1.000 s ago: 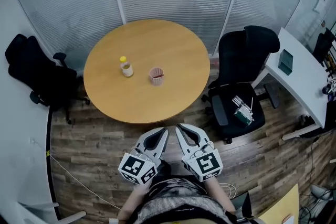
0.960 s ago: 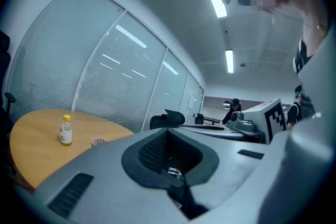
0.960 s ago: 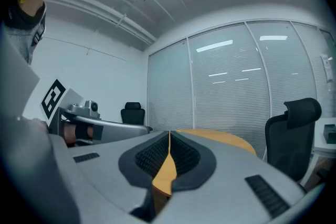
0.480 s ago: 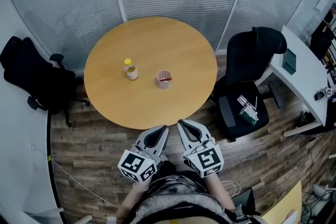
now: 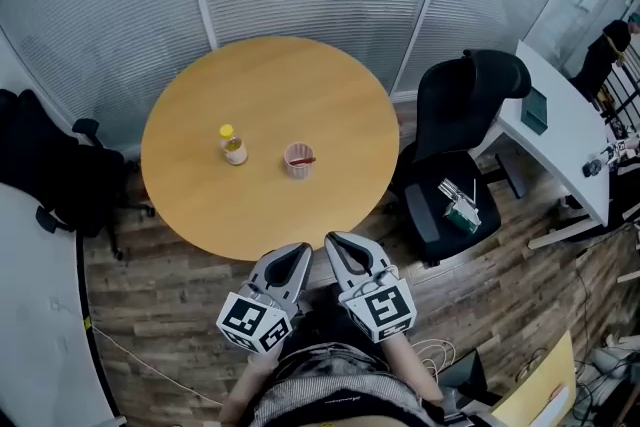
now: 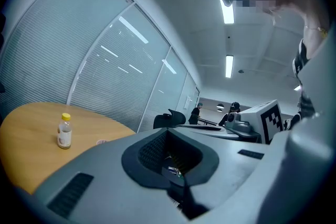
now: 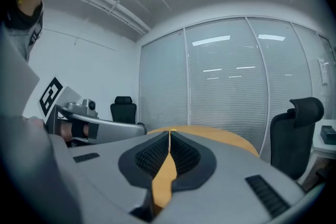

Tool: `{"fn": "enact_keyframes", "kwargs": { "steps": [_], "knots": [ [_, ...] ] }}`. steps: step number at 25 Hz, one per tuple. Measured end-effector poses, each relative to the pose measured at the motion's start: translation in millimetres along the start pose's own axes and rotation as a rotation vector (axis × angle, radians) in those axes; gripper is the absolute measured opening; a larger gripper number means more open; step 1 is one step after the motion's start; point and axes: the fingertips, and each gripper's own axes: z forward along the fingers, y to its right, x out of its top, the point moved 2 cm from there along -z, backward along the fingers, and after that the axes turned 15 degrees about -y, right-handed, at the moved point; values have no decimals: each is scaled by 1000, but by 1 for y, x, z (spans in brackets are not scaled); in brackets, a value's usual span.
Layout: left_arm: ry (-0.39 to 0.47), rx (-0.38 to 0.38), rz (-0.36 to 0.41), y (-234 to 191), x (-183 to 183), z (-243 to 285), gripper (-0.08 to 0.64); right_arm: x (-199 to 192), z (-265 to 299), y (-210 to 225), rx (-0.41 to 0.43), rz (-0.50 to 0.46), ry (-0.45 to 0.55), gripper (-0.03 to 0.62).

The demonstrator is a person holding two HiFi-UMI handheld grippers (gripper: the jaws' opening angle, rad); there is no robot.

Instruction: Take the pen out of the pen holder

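A pink pen holder (image 5: 298, 159) stands near the middle of the round wooden table (image 5: 200, 205), with a red pen (image 5: 304, 159) lying across its mouth. The holder shows faintly in the left gripper view (image 6: 101, 141), far beyond the jaws. My left gripper (image 5: 303, 249) and right gripper (image 5: 332, 240) sit side by side at the table's near edge, both shut and holding nothing. They are well short of the holder. In the gripper views the left gripper (image 6: 168, 130) and right gripper (image 7: 169, 132) have their jaws together.
A small bottle with a yellow cap (image 5: 233, 145) stands left of the holder. A black office chair (image 5: 460, 145) with a small item on its seat is right of the table, another black chair (image 5: 50, 170) left. A white desk (image 5: 570, 140) stands far right, and blinds line the back.
Both grippers have come forward together, from over the floor to the table's near edge. Their jaws stayed shut. The holder and bottle have not moved on the table.
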Motion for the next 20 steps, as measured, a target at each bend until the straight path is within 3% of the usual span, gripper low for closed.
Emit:
{"fn": "enact_keyframes", "kwargs": {
  "steps": [8, 14, 20],
  "knots": [
    [9, 20, 12, -30, 25, 30, 3, 19, 41, 32, 40, -2, 9, 23],
    [8, 42, 23, -69, 62, 67, 3, 55, 86, 67, 87, -25, 39, 23],
    [1, 44, -2, -93, 82, 108, 3, 73, 118, 104, 102, -32, 26, 23]
  ]
}}
